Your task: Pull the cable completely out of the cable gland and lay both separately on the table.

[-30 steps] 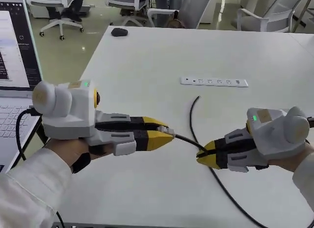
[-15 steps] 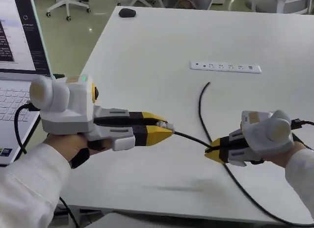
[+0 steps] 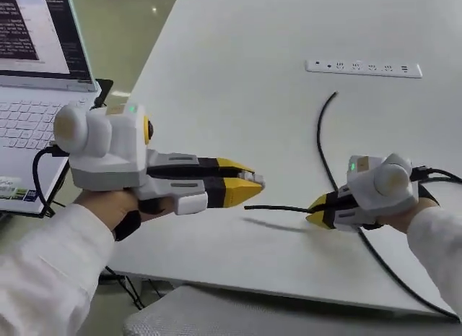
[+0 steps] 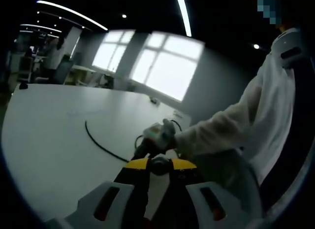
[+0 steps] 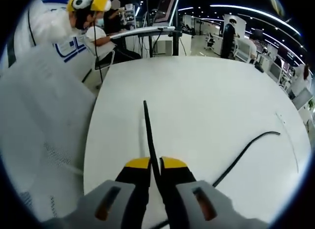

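Observation:
My left gripper [image 3: 255, 183] is held above the white table [image 3: 216, 76], shut on a small grey cable gland [image 4: 160, 165] that sits between its yellow tips. To its right, my right gripper [image 3: 312, 209] is low over the table and shut on the black cable [image 3: 320, 126]. A short free end of the cable [image 5: 146, 125] sticks out past the right jaws toward the left gripper and stops below its tips, apart from the gland. Behind the right gripper the cable curves across the table and runs off the near right edge.
A white power strip [image 3: 363, 67] lies at the far right of the table. An open laptop [image 3: 36, 83] stands on a lower surface to the left, with a black lead hanging beside it. The table's near edge runs just below both grippers.
The cable ran into the gland at the left gripper's tips; now its end hangs free below them. The right gripper has drawn away to the right and lower. The head camera has shifted.

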`<state>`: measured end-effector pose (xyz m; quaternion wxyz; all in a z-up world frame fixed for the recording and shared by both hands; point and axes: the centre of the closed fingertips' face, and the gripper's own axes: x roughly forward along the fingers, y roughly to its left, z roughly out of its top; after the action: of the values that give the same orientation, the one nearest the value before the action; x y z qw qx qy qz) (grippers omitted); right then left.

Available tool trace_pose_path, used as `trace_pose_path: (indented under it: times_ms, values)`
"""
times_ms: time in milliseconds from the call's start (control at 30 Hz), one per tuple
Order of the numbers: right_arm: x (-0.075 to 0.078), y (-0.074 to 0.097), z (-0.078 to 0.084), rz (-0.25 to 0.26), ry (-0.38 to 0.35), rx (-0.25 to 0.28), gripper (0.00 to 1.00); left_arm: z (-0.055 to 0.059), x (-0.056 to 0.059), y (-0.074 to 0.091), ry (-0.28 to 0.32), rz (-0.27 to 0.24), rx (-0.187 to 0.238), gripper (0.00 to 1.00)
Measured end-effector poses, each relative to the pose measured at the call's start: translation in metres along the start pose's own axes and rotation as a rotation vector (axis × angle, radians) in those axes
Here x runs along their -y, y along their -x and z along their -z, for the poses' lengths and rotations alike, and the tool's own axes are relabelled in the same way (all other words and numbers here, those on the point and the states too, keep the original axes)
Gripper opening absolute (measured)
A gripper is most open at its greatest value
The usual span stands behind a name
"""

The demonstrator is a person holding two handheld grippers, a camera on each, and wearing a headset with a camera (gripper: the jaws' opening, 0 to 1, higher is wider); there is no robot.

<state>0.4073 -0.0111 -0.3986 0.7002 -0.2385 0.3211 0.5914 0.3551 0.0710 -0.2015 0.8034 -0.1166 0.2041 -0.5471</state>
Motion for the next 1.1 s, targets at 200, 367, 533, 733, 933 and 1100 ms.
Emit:
trace_pose_path:
  times_ms: [200,367,533,733,933,1100]
  values:
    - [-0.002,-0.008,0.01,-0.021,-0.022,-0.005,0.07,0.005,-0.005,0.001,0.019,-0.02,-0.012,0.16]
    - [-0.004,-0.006,0.008,-0.024,-0.046,0.013,0.09,0.006,-0.009,-0.002,0.024,-0.022,-0.021,0.16]
    - [0.002,0.0,0.005,-0.005,-0.085,0.055,0.1,0.006,-0.017,-0.012,0.023,-0.033,-0.026,0.16]
    - [-0.001,0.021,-0.003,0.002,-0.148,0.141,0.2,0.014,-0.038,-0.031,0.011,-0.07,-0.052,0.16]
    - [-0.002,0.052,-0.006,0.049,-0.167,0.193,0.26,0.021,-0.062,-0.059,-0.052,-0.103,-0.084,0.17]
    - [-0.003,0.088,-0.008,0.125,-0.201,0.254,0.32,0.033,-0.082,-0.091,-0.093,-0.113,-0.131,0.17]
